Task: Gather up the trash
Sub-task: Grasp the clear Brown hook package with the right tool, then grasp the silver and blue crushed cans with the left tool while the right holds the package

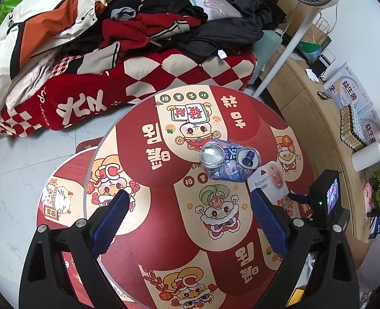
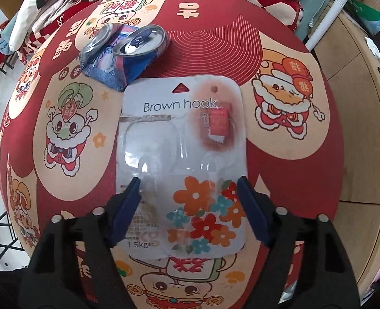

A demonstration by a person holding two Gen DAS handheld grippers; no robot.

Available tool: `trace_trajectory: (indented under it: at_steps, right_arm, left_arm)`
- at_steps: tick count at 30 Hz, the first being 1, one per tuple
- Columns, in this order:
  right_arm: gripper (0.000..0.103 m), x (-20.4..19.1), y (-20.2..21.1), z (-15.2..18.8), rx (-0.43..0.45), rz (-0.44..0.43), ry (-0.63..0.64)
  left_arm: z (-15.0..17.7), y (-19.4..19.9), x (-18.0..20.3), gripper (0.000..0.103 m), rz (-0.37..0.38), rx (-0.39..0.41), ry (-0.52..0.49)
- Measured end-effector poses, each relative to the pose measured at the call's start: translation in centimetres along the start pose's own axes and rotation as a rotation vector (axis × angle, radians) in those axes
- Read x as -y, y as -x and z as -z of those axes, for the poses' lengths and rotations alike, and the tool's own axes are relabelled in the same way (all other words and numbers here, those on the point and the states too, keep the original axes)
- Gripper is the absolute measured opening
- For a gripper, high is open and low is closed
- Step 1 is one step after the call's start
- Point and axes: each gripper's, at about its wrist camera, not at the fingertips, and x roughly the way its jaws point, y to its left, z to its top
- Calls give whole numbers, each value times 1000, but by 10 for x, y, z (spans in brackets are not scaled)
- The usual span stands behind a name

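A clear blister pack (image 2: 182,154) printed "Brown hook", with a flower picture, lies flat on the round red cartoon-print table (image 2: 293,170). My right gripper (image 2: 188,180) points straight down over the pack's near half. Its blue fingers (image 2: 128,206) stand just inside the pack's two side edges, and the pack looks flat and unsqueezed. Beyond the pack lies a crushed blue drink can (image 2: 128,51), folded so both silver ends face up. In the left wrist view my left gripper (image 1: 190,193) hangs open over the table (image 1: 179,231), short of the can (image 1: 228,162) and the pack (image 1: 269,180), with nothing between its fingers.
A sofa with a red checked blanket (image 1: 164,77) carries a heap of clothes (image 1: 138,25) behind the table. A white fan stand (image 1: 287,51) rises at the right beside a curved wooden counter (image 1: 305,118) with boxes. A lower round table (image 1: 61,180) sits at the left.
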Motion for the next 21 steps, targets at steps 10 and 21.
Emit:
trace_trajectory:
  at_steps: [10,21]
  right_arm:
    - [58,6,32,17,88,-34,-133]
    - [58,48,62,38,181,-18,-268]
  left_arm:
    - [-1,-21,6,82,40,-31,-1]
    - [-21,-101,54,77,32,-41,-158]
